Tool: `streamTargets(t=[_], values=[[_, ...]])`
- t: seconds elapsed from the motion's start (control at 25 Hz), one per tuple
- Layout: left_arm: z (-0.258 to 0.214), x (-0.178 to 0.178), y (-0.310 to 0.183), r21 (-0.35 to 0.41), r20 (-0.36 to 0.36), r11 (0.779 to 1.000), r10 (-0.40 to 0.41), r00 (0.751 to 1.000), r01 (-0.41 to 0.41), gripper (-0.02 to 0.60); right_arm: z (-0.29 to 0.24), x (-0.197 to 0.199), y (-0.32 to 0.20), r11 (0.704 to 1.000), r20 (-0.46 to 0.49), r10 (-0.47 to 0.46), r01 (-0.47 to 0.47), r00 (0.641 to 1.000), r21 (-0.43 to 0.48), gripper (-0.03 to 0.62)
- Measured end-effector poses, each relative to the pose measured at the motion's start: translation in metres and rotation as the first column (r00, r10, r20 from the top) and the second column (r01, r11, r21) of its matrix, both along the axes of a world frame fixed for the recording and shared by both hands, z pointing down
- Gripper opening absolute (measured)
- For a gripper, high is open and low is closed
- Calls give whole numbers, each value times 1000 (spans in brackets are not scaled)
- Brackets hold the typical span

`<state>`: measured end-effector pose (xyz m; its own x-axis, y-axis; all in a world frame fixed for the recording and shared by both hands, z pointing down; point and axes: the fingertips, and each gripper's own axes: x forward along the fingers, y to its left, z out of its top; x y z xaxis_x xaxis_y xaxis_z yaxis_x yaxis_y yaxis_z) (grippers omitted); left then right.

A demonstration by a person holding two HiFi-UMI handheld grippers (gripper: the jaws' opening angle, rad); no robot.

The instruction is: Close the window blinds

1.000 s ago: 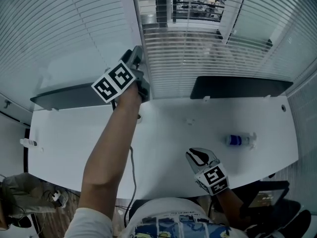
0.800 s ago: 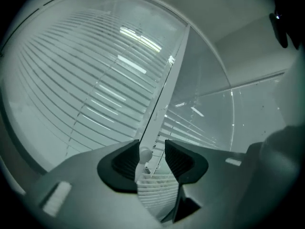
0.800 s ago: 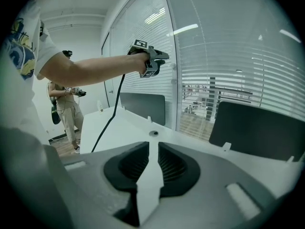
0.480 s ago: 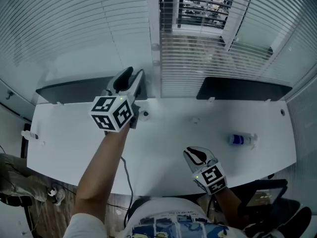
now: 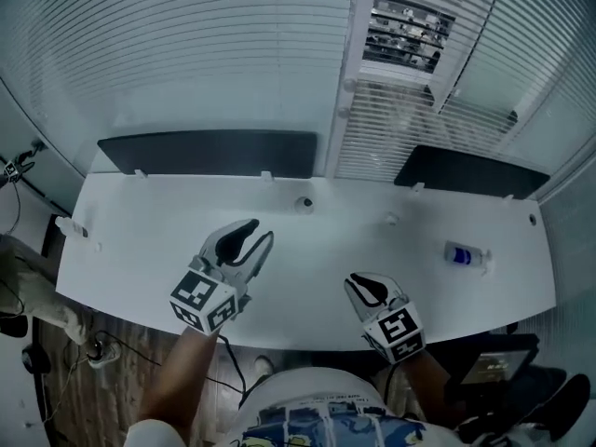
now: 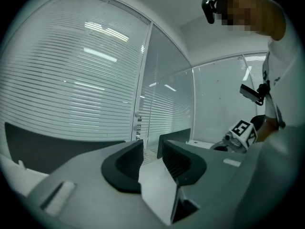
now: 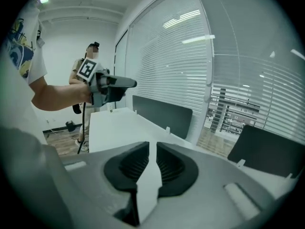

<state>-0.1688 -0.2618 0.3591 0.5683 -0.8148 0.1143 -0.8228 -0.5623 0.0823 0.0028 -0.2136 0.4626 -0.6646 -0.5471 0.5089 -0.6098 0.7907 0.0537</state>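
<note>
Fingers (image 6: pixel 127 162) of the left gripper (image 5: pixel 251 236) are being closed on nothing; those of the right gripper (image 5: pixel 365 287) are held barely parted, empty. Both are held low over the worktop (image 5: pixel 130 240); the left has been drawn back from the blinds (image 5: pixel 233 54) behind.

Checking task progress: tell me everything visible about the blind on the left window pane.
The left blind is a white horizontal-slat blind that looks like thin metal or plastic. It hangs lowered over the wide pane left of the white window post. Its slats appear turned shut: no view comes through, only bright streaks of light across them. Its lower edge is hidden behind the dark desk screen. Nothing is seen touching it.
</note>
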Motion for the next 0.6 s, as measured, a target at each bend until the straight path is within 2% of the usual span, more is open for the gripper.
streamTargets(t=[0.28,0.48,0.6], values=[[25,-56,120,-59,-1,998,20,1000,-20,92,-16,-58,51,999,2,-8,8,1000,43,34],[38,-71,184,-91,-32,993,71,997,-74,26,-23,-82,97,997,18,17,-18,1000,70,32],[53,-72,215,-138,-55,984,109,992,-116,8,-19,-88,129,998,27,44,-45,999,52,31]])
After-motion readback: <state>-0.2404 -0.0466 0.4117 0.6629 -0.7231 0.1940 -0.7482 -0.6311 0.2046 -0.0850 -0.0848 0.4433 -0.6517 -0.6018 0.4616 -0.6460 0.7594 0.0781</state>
